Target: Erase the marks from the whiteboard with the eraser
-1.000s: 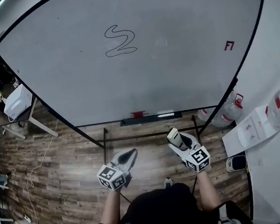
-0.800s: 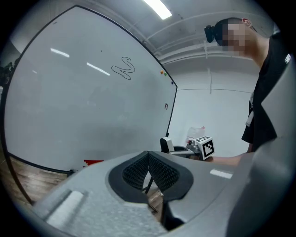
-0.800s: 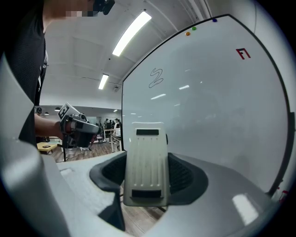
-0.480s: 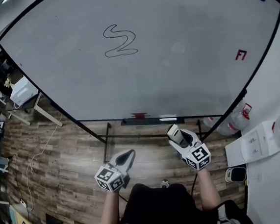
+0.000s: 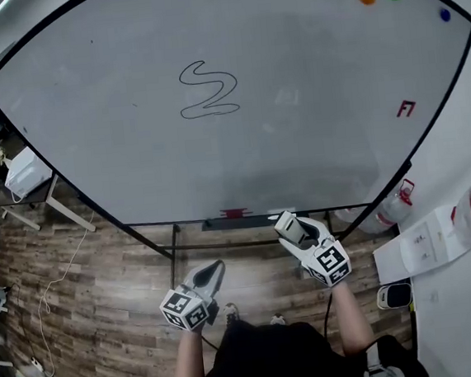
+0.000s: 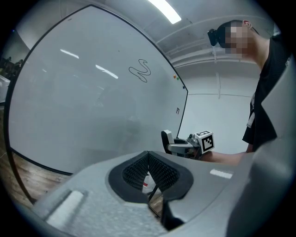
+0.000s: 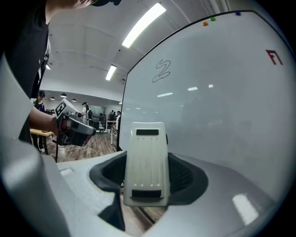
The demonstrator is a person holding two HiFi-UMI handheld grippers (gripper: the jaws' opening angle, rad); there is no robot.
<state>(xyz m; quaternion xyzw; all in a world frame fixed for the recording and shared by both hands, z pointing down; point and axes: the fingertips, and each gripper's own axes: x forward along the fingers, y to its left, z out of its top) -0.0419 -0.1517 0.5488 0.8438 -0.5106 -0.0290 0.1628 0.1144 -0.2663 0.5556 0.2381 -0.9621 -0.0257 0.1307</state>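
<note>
The whiteboard (image 5: 314, 143) fills my head view, with a looped black squiggle (image 5: 208, 89) at upper left and a small red mark (image 5: 406, 108) at right. The right gripper view adds the white eraser (image 7: 147, 162) standing upright, clamped between the jaws, and the left gripper view shows that side's ribbed pads pressed together on nothing. I hold both forearms out low over the wooden floor (image 5: 105, 295), my right tool (image 5: 293, 232) near the board's bottom edge, my left tool (image 5: 217, 267) lower and farther from it.
</note>
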